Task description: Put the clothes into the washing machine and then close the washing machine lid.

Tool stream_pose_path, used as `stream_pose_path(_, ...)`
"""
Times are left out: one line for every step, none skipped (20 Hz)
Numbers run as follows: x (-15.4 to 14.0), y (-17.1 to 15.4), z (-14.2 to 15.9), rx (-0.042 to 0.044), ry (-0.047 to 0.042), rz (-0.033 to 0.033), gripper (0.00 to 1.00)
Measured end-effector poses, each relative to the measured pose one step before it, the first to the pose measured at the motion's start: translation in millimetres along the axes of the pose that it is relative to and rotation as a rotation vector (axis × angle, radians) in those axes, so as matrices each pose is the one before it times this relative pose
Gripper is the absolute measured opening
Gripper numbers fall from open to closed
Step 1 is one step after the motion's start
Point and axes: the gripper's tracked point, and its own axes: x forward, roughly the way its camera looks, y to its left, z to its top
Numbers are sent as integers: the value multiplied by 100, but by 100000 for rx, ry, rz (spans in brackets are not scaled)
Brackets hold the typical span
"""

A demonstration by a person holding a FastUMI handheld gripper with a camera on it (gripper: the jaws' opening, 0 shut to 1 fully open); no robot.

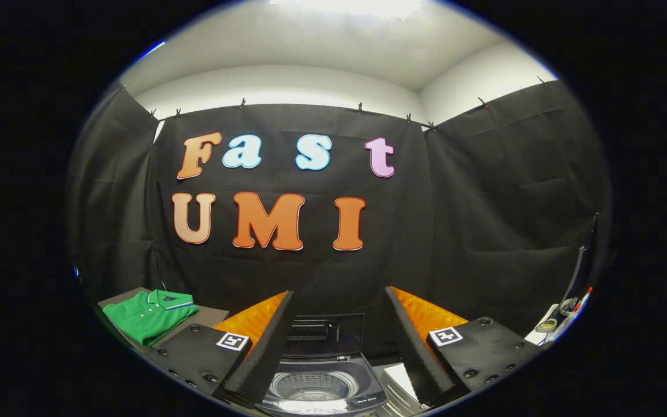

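Green polo shirt point(149, 315) left of spread, empty gripper point(339, 341) fingers.

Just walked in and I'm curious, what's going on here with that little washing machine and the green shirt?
A person is holding a hand-held gripper with its fingers open and holding nothing. Between the fingers sits a small top-loading washing machine with its lid raised and the drum visible. A folded green polo shirt lies on a table off to the left of the fingers, not yet picked up. So the loading has not started.
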Motion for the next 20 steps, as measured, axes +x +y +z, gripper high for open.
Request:
stream_pose_path(-41, 238, 286, -534, 20, -533, 97)
stream_pose_path(-41, 214, 200, -696, -211, -443, 97)
stream_pose_path(-42, 330, 313, -577, -197, -551, 97)
stream_pose_path(-121, 335, 78, -327, 3, -330, 97)
stream_pose_path(-264, 583, 156, -166, 19, -279, 97)
stream_pose_path(-80, 318, -33, -62, 461, -1070, 97)
stream_pose_path(-235, 406, -120, -48, 433, -343, 97)
stream_pose_path(-375, 830, -7, 261, -40, 381, 97)
stream_pose_path(-265, 916, 84, 255, -411, 775, 97)
stream_pose_path(-372, 877, 57, 8, 80, 444, 97)
stream_pose_path(-404, 842, 104, -199, -62, 772, 97)
stream_pose_path(-317, 1034, 343, -248, -815, 478, 97)
stream_pose_path(-268, 908, 369, -365, -675, -285, 97)
stream_pose_path(5, 950, 26, -630, 896, -800, 97)
stream_pose_path(-7, 1211, -193, -441, 1283, -410, 97)
stream_pose_path(-57, 1529, 104, 568, 409, 70, 97)
stream_pose_path(-45, 1666, 484, 1463, -421, 833, 97)
stream_pose_path(-33, 1859, 306, 2275, -236, 1292, 97)
stream_pose_path(20, 2062, 188, 2440, 351, 2041, 97)
stream_pose_path(172, 2148, -30, 2299, 726, 2515, 97)
